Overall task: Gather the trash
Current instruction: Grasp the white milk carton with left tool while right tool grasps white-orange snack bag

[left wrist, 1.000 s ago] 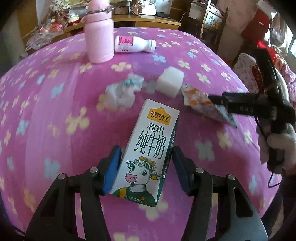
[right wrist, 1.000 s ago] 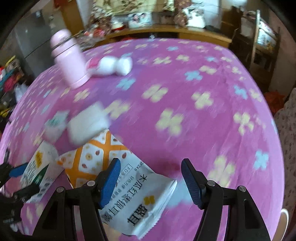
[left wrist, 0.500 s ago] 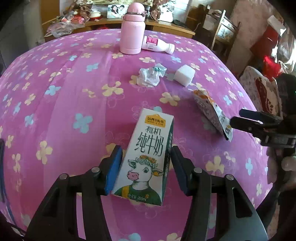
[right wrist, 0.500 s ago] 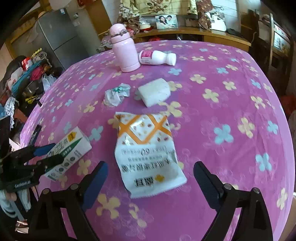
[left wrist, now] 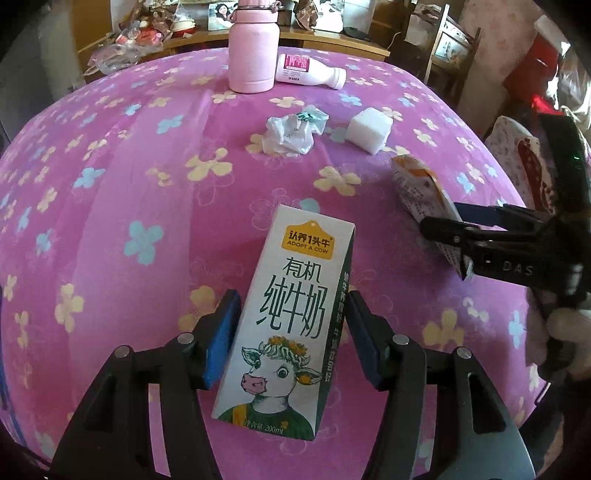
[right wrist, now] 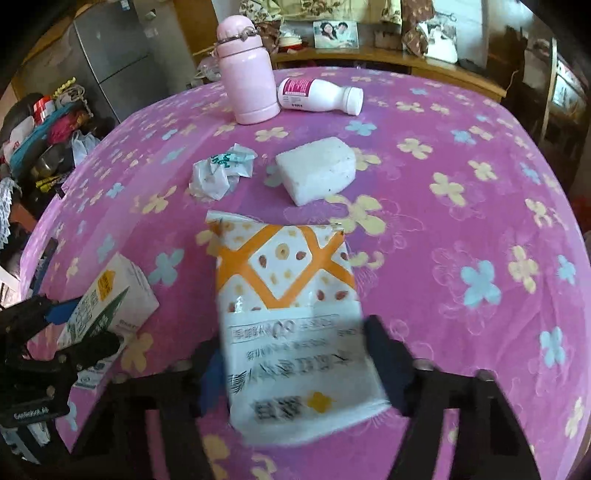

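Note:
My left gripper (left wrist: 290, 328) is shut on a white and green milk carton (left wrist: 288, 314) with a cow on it, over the pink flowered tablecloth (left wrist: 122, 192). The carton also shows in the right wrist view (right wrist: 107, 299). My right gripper (right wrist: 295, 354) is closed on an orange and white snack bag (right wrist: 288, 306), which also shows in the left wrist view (left wrist: 424, 199). A crumpled plastic wrapper (left wrist: 291, 133) and a white foam block (left wrist: 369, 129) lie further back on the table.
A pink flask (left wrist: 253, 48) stands at the far side with a white bottle (left wrist: 306, 72) lying beside it. Wooden furniture with clutter (left wrist: 147, 33) stands behind the table. A grey fridge (right wrist: 110, 55) and piled things (right wrist: 40, 129) are at the left.
My right gripper has closed in on the snack bag, which was lying between wide open fingers half a second ago. My left gripper still holds the milk carton.

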A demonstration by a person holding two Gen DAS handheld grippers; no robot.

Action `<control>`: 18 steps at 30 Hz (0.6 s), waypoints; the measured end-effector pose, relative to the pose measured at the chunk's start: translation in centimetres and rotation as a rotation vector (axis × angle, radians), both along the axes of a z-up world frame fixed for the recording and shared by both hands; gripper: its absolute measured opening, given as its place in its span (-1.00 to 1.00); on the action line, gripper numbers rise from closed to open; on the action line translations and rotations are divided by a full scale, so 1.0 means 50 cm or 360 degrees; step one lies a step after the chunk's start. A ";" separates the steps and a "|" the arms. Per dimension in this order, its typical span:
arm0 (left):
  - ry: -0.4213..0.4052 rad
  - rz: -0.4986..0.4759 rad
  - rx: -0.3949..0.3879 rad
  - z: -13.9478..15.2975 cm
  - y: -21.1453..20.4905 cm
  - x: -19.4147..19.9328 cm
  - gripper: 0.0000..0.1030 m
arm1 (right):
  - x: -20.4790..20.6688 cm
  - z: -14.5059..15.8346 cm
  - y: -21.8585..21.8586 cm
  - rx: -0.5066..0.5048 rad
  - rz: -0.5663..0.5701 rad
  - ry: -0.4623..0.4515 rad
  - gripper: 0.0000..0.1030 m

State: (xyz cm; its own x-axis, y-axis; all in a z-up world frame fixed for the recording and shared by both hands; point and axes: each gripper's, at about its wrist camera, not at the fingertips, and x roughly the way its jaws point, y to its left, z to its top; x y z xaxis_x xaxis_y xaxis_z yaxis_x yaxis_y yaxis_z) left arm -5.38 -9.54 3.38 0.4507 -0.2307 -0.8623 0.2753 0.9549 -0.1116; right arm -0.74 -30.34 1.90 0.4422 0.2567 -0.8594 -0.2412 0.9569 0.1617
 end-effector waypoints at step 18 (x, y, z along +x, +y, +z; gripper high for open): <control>-0.0067 -0.0157 -0.0158 0.065 -0.153 -0.063 0.08 | -0.189 0.104 -0.133 0.0008 -0.0180 -0.0139 0.05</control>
State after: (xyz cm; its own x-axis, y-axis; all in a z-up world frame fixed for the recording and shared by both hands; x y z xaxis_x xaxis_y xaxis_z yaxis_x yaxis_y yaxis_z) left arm -8.53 -17.21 6.61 0.4571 -0.3591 -0.8137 0.3741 0.9076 -0.1904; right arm -10.18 -36.99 7.11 0.5414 0.2054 -0.8153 -0.1455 0.9780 0.1498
